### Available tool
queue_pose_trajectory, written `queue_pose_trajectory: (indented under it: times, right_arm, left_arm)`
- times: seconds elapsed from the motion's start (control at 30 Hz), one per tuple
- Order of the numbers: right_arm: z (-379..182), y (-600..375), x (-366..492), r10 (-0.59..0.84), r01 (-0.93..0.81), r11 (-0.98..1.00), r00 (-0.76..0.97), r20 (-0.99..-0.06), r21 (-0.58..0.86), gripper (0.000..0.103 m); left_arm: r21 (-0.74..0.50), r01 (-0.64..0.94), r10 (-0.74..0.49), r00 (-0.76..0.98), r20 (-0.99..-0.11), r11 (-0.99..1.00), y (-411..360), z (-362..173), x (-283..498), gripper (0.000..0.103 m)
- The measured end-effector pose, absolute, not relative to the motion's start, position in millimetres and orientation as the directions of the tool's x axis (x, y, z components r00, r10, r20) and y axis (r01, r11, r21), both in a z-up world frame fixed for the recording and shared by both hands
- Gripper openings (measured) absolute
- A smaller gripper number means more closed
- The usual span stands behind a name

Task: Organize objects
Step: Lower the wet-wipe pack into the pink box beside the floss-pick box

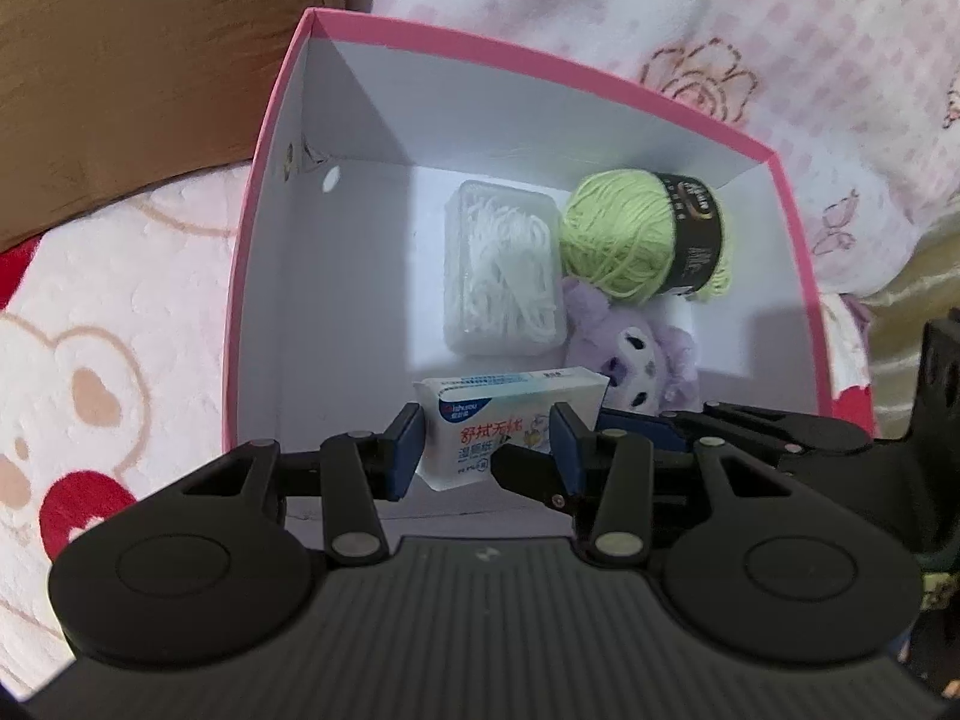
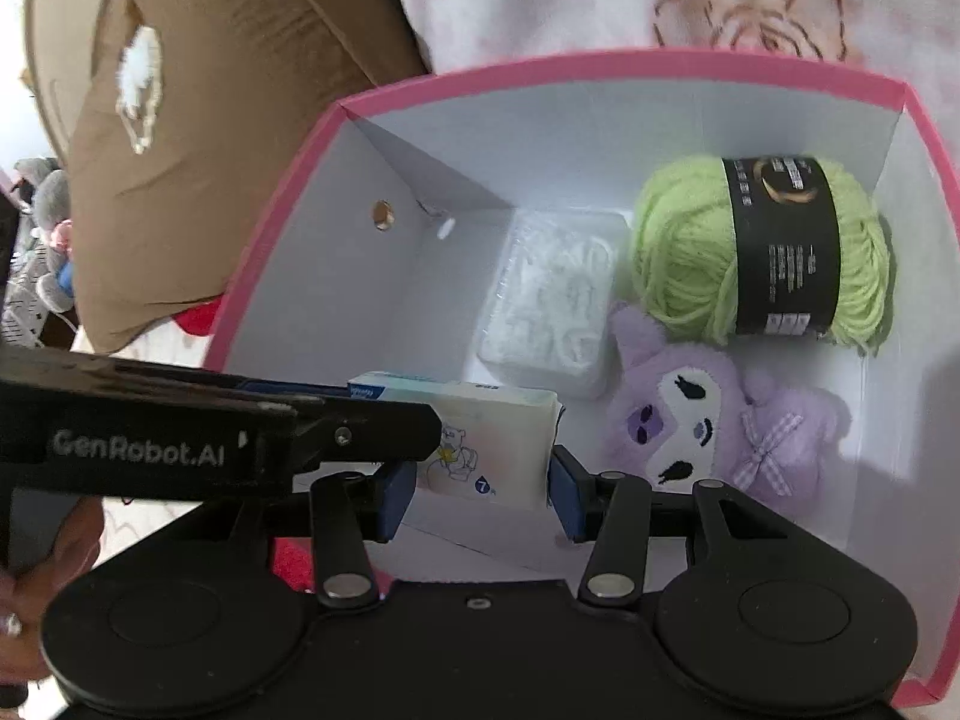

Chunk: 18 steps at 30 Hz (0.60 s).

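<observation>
A white wet-wipes pack (image 1: pixel 480 420) (image 2: pixel 498 450) hangs low inside the pink box (image 1: pixel 540 60) (image 2: pixel 600 69), near its front wall. My left gripper (image 1: pixel 486 450) has its blue pads pressed on two sides of the pack. My right gripper (image 2: pixel 480 492) clamps the same pack from another side. The right gripper's black arm (image 1: pixel 780 432) crosses the left wrist view, and the left gripper's arm (image 2: pixel 240 420) crosses the right wrist view. On the box floor lie a clear case of white floss picks (image 1: pixel 501 276) (image 2: pixel 552 300), a green yarn ball (image 1: pixel 624 234) (image 2: pixel 678 252) and a purple plush (image 1: pixel 642 360) (image 2: pixel 690 414).
The box sits on a bear-print blanket (image 1: pixel 90 360). A brown cushion (image 1: pixel 150 60) (image 2: pixel 210 150) leans at its left, and a pink floral quilt (image 1: pixel 720 30) lies behind it. The left half of the box floor is bare white card. Grey plush toys (image 2: pixel 42 228) stand far left.
</observation>
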State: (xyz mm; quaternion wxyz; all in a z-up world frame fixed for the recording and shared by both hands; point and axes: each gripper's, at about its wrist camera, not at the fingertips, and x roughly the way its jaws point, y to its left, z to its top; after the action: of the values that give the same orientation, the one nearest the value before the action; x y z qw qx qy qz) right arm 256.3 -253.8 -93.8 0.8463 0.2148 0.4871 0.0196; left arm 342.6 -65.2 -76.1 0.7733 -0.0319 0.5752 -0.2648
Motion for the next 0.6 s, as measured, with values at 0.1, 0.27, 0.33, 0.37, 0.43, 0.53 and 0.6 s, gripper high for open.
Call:
queue_pose_trajectory:
  times: [0.1,0.27,0.33,0.37,0.43,0.53,0.6]
  right_arm:
    - [-99,-253,260,0.24,0.185,0.907,0.51,-0.826,0.377,0.053]
    - [-106,-256,265,0.225,0.207,0.909,0.484,-0.845,0.361,0.05]
    - [-110,-254,266,0.197,0.22,0.92,0.456,-0.868,0.325,0.049]
    - [-111,-252,266,0.185,0.221,0.924,0.453,-0.872,0.311,0.048]
    - [-113,-254,266,0.173,0.23,0.924,0.456,-0.873,0.304,0.044]
    - [-116,-258,267,0.162,0.244,0.923,0.457,-0.875,0.298,0.036]
    - [-116,-257,266,0.149,0.247,0.926,0.456,-0.878,0.285,0.03]
  left_arm:
    - [-0.349,0.358,-0.437,0.203,-0.876,0.866,-69,-81,342,0.042]
    - [-0.317,0.393,-0.419,0.207,-0.884,0.863,-81,-85,335,0.042]
    - [-0.309,0.391,-0.412,0.214,-0.885,0.867,-84,-86,334,0.042]
    - [-0.302,0.396,-0.41,0.221,-0.885,0.867,-85,-87,334,0.042]
    - [-0.292,0.399,-0.405,0.236,-0.884,0.869,-87,-90,335,0.042]
    - [-0.285,0.384,-0.394,0.242,-0.886,0.878,-87,-96,338,0.041]
    - [-0.289,0.369,-0.391,0.242,-0.888,0.883,-85,-100,339,0.04]
